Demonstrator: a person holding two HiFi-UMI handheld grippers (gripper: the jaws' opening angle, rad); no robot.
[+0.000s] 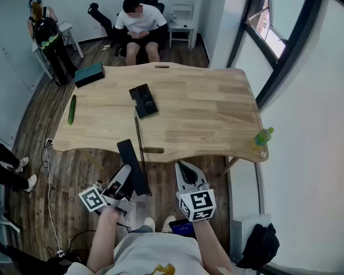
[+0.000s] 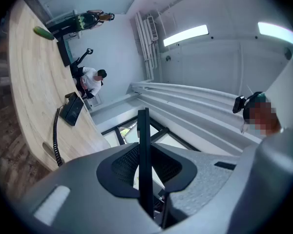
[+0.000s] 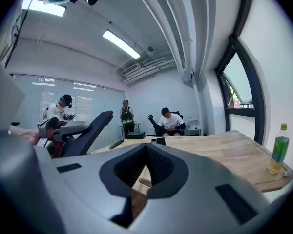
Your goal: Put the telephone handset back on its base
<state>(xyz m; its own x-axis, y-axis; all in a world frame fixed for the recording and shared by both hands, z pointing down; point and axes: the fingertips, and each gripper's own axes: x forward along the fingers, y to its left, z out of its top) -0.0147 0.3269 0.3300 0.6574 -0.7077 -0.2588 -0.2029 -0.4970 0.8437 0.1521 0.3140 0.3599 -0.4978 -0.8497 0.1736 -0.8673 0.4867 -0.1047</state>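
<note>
- Gripping the telephone handset [image 1: 128,152] edge-on, the left gripper [image 1: 128,171] has its jaws pressed against the two flat faces of the black slab.
- The handset is held in front of the near edge of the wooden table [image 1: 206,113], off its base [image 1: 143,100].
- The base sits left of the table's middle, well apart from the handset.
- A coiled cord [image 1: 139,133] runs from the base over the near edge to the handset.
- The right gripper [image 1: 180,166] is beside the left, jaws closed together and empty.
- A cucumber [image 1: 73,109] lies near the table's left edge.
</note>
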